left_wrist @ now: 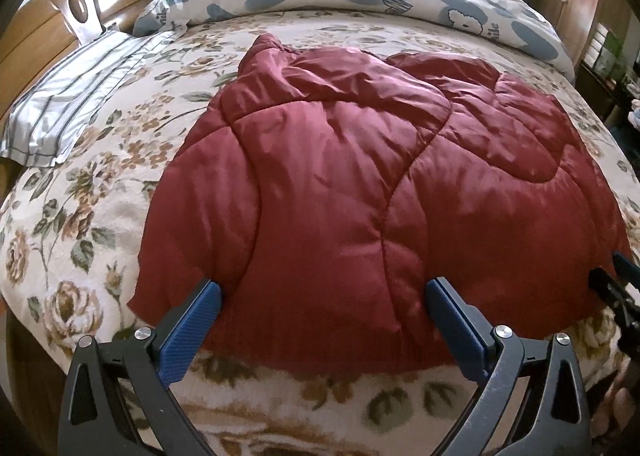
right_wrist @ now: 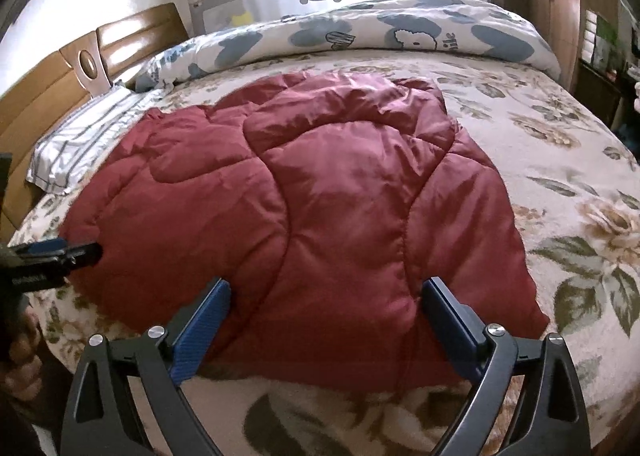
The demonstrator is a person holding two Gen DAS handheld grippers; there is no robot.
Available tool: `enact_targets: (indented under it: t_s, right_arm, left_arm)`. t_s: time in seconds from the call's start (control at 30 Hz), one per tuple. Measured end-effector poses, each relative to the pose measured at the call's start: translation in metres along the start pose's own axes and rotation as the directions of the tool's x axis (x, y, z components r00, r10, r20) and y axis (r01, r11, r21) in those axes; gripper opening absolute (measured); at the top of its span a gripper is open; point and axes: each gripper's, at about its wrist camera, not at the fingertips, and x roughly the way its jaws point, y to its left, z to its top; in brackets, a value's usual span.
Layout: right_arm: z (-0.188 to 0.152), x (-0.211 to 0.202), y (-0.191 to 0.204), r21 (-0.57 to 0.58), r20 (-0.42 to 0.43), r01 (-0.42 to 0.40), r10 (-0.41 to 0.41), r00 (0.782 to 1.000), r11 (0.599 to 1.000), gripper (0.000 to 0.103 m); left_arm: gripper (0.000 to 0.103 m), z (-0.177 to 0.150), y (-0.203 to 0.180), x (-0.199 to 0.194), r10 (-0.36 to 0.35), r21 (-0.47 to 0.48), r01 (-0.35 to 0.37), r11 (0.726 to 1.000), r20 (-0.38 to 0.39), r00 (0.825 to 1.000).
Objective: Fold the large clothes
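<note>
A dark red quilted puffer jacket lies spread on the cream floral blanket of a bed. Its near hem sits directly ahead of the left gripper, between that gripper's wide-spread blue-padded fingers, which hold nothing. The right gripper is just as wide open and empty, with the hem's right part between its fingers and the jacket stretching away beyond.

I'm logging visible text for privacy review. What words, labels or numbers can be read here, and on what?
"ile", a cut-off word, on the blue-patterned duvet.
White print on the left gripper body: too blurred to read.
Sketch with lettering on the duvet: illegible.
Red quilted jacket: no text shows.
</note>
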Motion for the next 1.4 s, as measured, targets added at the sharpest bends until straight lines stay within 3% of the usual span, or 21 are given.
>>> enact_targets:
  t_s: [0.27, 0.47, 0.6, 1.0, 1.4]
  right_arm:
    - [-0.013, -0.033, 0.011, -0.026, -0.004, -0.054, 0.054, 0.999, 0.998, 0.097]
    - [-0.038, -0.036, 0.022, -0.041, -0.096, -0.098, 0.093, 0.991, 0.994, 0.098]
    - [-0.045, -0.037, 0.026, -0.033, -0.15, -0.122, 0.116, 0.982, 0.992, 0.098]
    - [-0.016, -0.078, 0.042, -0.077, -0.094, -0.132, 0.125, 0.988, 0.988, 0.102]
    - [-0.003, -0.054, 0.035, -0.047, -0.119, -0.099, 0.093, 0.989, 0.994, 0.102]
  left_arm:
    - [0.102, -0.024, 0.0, -0.012, 0.034, 0.023, -0.033, 0.999, -0.039, 0.999]
    - [0.102, -0.047, -0.012, -0.018, 0.101, 0.074, -0.097, 0.993, -0.059, 0.993]
    - [0.102, -0.053, -0.018, -0.028, 0.106, 0.093, -0.101, 0.991, -0.058, 0.993]
    - [0.102, -0.041, -0.019, -0.077, 0.086, 0.092, -0.085, 0.992, -0.003, 0.996]
    - [0.102, -0.03, -0.02, -0.076, 0.081, 0.087, -0.081, 0.993, 0.006, 0.997]
